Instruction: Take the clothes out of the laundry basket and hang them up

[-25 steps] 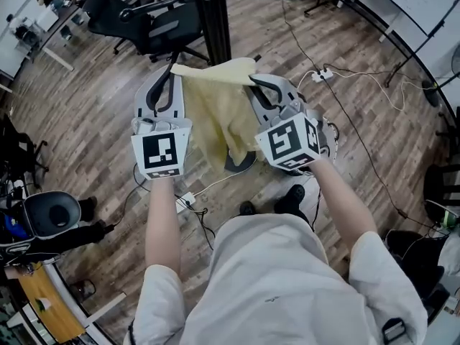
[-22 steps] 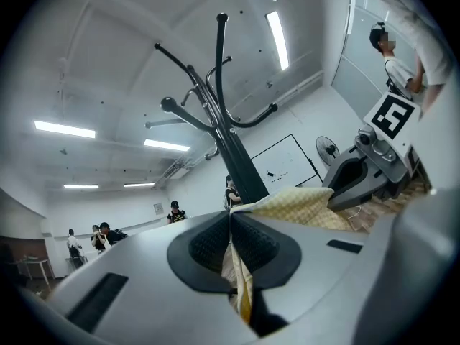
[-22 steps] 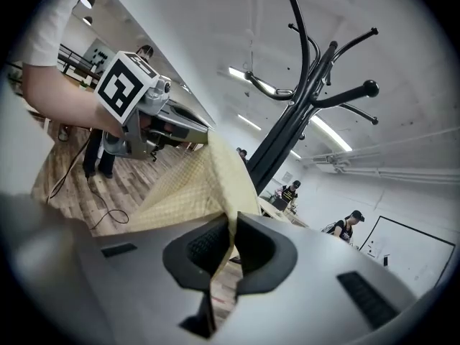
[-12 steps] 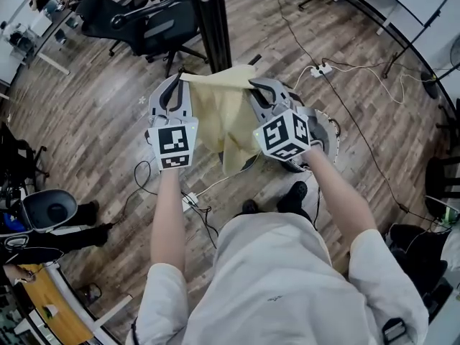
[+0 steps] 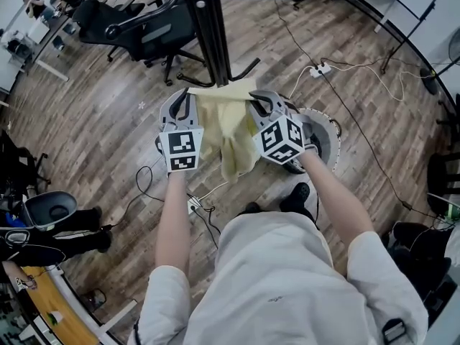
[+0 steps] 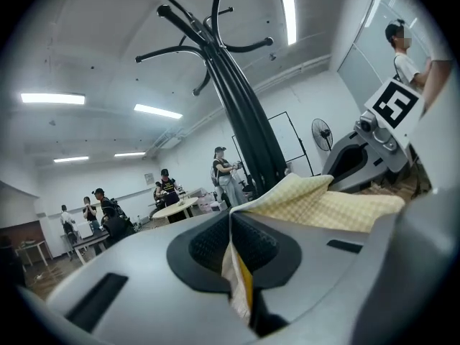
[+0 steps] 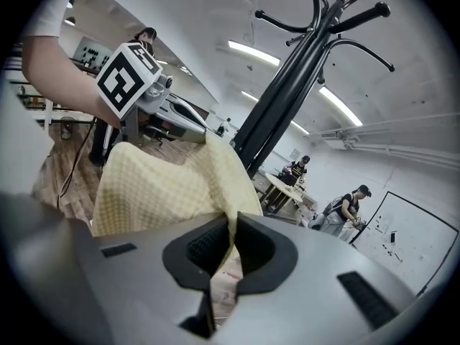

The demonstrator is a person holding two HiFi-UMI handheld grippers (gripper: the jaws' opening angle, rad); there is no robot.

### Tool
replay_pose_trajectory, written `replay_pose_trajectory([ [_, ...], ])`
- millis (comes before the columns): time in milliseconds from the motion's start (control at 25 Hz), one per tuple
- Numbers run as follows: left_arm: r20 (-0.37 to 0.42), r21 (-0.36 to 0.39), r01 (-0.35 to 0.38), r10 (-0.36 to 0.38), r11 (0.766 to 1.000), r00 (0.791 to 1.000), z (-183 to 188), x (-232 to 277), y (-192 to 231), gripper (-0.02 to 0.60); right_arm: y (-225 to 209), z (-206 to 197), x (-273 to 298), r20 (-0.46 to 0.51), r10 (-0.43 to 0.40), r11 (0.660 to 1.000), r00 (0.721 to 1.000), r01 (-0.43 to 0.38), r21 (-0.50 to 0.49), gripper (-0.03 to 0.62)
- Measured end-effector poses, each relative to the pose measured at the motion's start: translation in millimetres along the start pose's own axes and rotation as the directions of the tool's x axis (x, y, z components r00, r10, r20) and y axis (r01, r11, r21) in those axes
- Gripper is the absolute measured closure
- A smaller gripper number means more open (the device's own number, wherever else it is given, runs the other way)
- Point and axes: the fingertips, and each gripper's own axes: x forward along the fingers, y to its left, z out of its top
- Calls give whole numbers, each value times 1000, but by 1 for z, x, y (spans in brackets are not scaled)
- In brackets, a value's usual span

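Note:
A pale yellow checked cloth hangs stretched between my two grippers, just in front of the black coat stand. My left gripper is shut on the cloth's left top corner, and the fabric runs out from its pads. My right gripper is shut on the other corner, where the cloth folds into its jaws. The stand's hooked arms rise above both grippers. A round light-coloured laundry basket sits on the floor beneath my right hand.
Black office chairs stand behind the coat stand. Cables and a power strip lie on the wooden floor at right, another cable by the person's feet. A stool is at left. People stand at tables farther off.
Both grippers have come down with the cloth and moved closer to the coat stand's pole. The cloth stays gripped at both corners.

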Motion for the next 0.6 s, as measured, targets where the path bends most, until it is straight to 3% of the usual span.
replay_pose_trajectory([
  [600, -135, -7, 64, -64, 998, 989, -58, 5, -21, 555, 34, -33, 17, -57, 106, 983, 993, -96, 154, 574],
])
